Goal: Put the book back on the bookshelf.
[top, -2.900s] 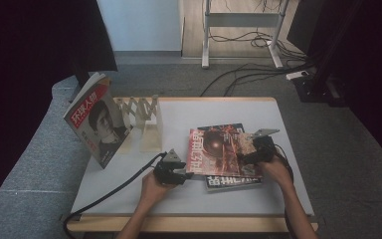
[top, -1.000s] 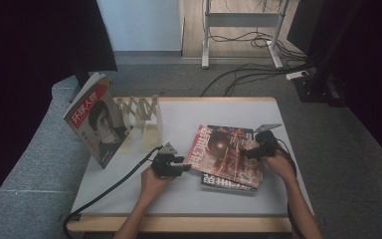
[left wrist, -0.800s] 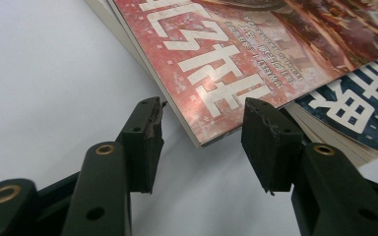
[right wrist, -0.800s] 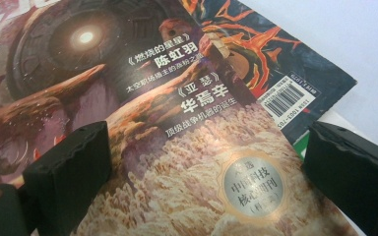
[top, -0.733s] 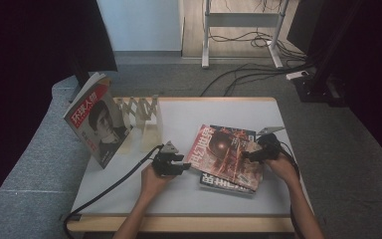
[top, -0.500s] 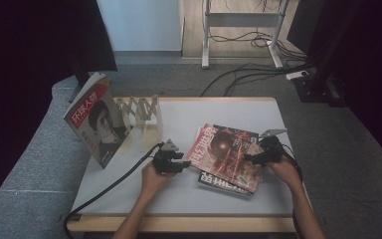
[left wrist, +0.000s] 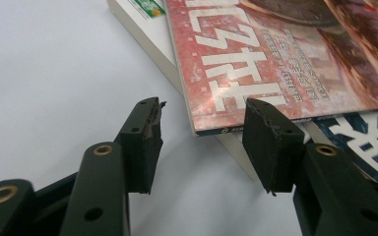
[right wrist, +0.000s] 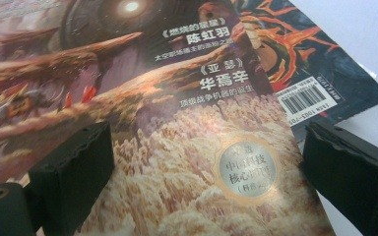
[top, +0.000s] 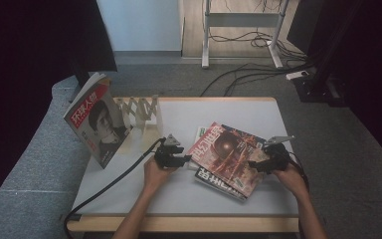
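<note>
A red magazine [top: 227,151] tops a skewed stack at the table's middle right, over a blue-lettered magazine [top: 218,180] and a white book [left wrist: 142,29]. In the high view my left gripper [top: 185,160] sits at the stack's left edge. It is open in the left gripper view [left wrist: 204,145], with the red magazine's corner [left wrist: 211,110] just beyond the fingertips. My right gripper [top: 254,165] is at the stack's right side. It stands wide open [right wrist: 211,167], the red magazine's glossy cover [right wrist: 177,142] spanning the gap between its jaws. A dark magazine with a barcode [right wrist: 307,98] lies underneath.
A portrait magazine [top: 97,124] stands upright at the table's left, leaning at a wooden accordion rack [top: 139,110]. The left gripper's black cable [top: 112,181] trails off the front left. The white table [top: 199,112] ends close behind both hands.
The red magazine has been turned clockwise and slid toward the front right, so the stack now lies askew. The left gripper moved up to its left corner; the right hand shifted down and right.
</note>
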`<state>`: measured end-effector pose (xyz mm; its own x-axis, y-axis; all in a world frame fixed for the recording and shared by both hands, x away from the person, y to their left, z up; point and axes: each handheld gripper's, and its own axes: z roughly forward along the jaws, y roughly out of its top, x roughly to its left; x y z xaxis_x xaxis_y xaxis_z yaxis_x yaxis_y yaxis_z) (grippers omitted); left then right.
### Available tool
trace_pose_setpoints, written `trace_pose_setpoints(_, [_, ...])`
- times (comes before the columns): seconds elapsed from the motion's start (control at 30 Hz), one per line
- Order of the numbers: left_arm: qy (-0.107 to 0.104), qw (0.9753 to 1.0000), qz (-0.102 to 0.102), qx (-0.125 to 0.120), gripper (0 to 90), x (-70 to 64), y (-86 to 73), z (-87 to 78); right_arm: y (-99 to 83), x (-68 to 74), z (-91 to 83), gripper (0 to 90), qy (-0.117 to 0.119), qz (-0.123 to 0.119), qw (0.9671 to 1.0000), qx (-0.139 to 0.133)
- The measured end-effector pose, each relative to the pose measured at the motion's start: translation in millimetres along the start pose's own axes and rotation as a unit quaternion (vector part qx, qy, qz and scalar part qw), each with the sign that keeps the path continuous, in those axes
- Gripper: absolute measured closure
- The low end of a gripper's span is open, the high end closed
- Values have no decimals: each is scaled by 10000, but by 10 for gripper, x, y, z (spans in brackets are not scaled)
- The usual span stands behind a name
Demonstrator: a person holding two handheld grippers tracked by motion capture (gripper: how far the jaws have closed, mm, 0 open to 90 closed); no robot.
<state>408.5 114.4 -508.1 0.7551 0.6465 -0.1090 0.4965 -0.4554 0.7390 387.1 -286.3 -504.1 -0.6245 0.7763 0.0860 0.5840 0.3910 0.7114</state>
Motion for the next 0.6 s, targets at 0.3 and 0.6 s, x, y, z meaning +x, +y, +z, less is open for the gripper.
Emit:
trace_pose_setpoints(0.3, [206, 9998, 41, 46, 463, 46, 93, 64, -132, 55, -110, 64, 136, 178, 9996, -147])
trace_pose_setpoints(0.6, [254, 9995, -161, -46, 464, 158, 107, 112, -231, 157, -182, 69, 241, 225, 9992, -242])
